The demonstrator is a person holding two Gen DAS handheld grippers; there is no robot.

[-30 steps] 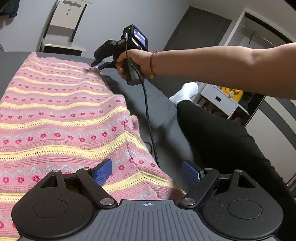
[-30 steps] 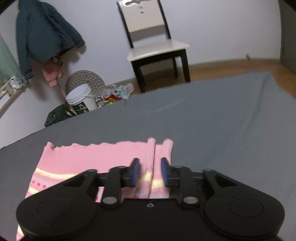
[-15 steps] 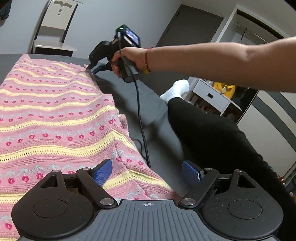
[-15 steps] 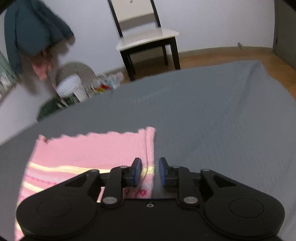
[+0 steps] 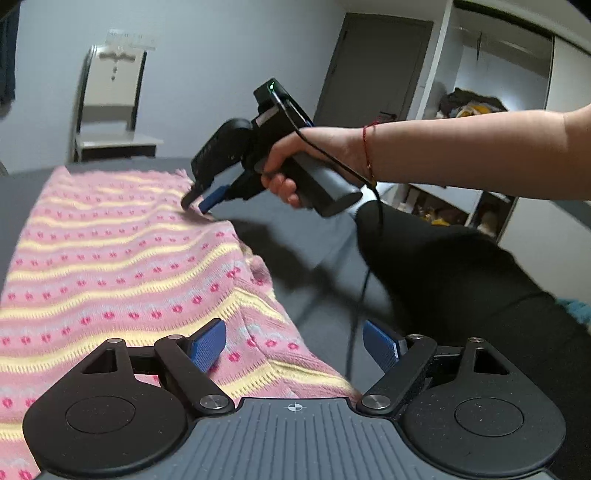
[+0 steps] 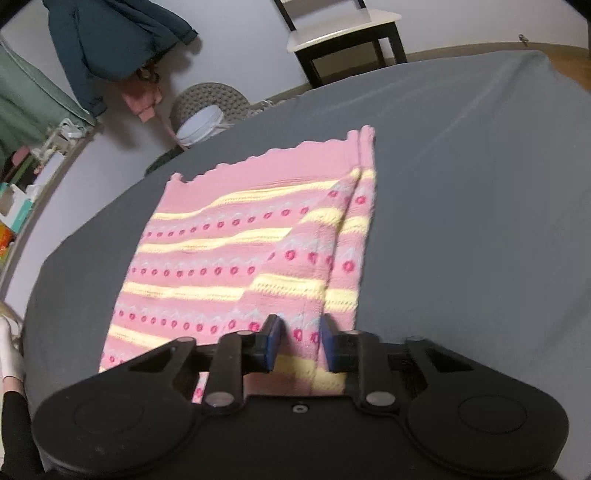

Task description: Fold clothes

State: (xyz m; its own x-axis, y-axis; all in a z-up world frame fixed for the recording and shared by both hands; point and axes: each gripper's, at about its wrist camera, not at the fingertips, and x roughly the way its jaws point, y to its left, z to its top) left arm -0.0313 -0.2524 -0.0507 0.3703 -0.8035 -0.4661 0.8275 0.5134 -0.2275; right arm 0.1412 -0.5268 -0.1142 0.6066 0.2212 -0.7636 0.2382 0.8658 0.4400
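1 pink knitted sweater (image 5: 110,266) with yellow stripes and rows of red dots lies flat on 1 grey bed cover (image 6: 461,184); its scalloped hem is at the far end. In the right wrist view the right side of the sweater is folded in: 1 narrow strip lies doubled along the right edge.

2 grippers in view. Left gripper (image 5: 293,345): blue pads wide apart, nothing between them; the left pad hovers over the near right part of the sweater, the right pad over bare cover. Contact with the cloth can't be confirmed.

Right gripper (image 6: 301,341): pads partly apart, gap narrow, straddling the folded strip at the sweater's near edge. Cloth sits between the pads but I can't tell if they are pinching it. In the left wrist view the same tool (image 5: 201,197) has its tip down at the far right edge of the sweater, held by 1 hand (image 5: 314,162) with 1 red string bracelet (image 5: 367,147) on the wrist. 1 black cable (image 5: 356,295) hangs from the handle.

1 leg in black trousers (image 5: 461,277) rests on the cover at right.

Background: 1 chair (image 6: 343,33) with white seat past the far edge, 1 dark jacket (image 6: 110,40) hanging on the wall at left, 1 white bucket (image 6: 201,123) below it, 1 dark door (image 5: 373,66).
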